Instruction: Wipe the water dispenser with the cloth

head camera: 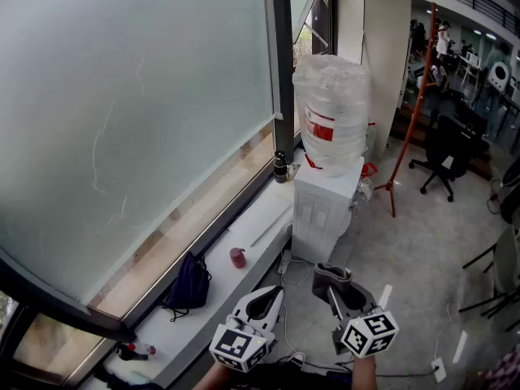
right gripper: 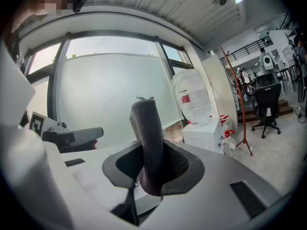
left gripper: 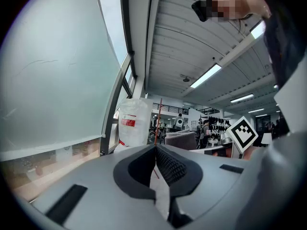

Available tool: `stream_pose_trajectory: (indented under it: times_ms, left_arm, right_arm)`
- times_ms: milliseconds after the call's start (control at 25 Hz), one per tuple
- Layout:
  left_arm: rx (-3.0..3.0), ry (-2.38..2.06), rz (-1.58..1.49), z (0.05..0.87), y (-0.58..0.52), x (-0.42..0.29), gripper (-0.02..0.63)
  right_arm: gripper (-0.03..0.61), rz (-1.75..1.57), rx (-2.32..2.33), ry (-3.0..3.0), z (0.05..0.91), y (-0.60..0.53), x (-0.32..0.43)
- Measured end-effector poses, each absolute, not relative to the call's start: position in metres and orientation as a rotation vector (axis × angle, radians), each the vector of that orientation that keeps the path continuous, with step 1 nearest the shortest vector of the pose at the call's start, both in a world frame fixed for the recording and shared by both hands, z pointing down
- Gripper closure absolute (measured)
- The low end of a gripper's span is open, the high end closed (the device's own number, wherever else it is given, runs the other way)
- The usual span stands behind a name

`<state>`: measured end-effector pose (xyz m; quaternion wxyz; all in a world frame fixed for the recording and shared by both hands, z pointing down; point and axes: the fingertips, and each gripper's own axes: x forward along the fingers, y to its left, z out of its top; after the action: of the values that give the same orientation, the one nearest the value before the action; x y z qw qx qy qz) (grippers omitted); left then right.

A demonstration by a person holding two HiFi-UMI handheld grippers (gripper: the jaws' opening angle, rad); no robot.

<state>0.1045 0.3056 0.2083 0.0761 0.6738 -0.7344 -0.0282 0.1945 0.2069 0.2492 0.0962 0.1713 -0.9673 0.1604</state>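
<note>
The right gripper [right gripper: 150,153] has its jaws pinching the grey cloth [right gripper: 146,123], a folded strip standing up between them. The left gripper [left gripper: 156,150] has its jaws pressed together on nothing. The dispenser [head camera: 323,204], white with a big bottle [head camera: 331,110] on top, stands on the floor ahead by the window, well apart from both grippers. The step in hand looks like the approach: carry the cloth forward, keep the pinch firm, and meet the white top or front face with the cloth's broad side, steering clear of the bottle.
</note>
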Motion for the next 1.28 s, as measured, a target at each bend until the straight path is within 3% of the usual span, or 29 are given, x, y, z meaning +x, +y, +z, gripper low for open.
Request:
stream_pose_trajectory:
  times_ms: [1280]
  left_arm:
    - [2.005,-2.205,-0.046,0.228,0.266,0.107,0.595]
  right_arm:
    - [0.469,0.542,0.472,-2.87,0.269,0.17,0.203]
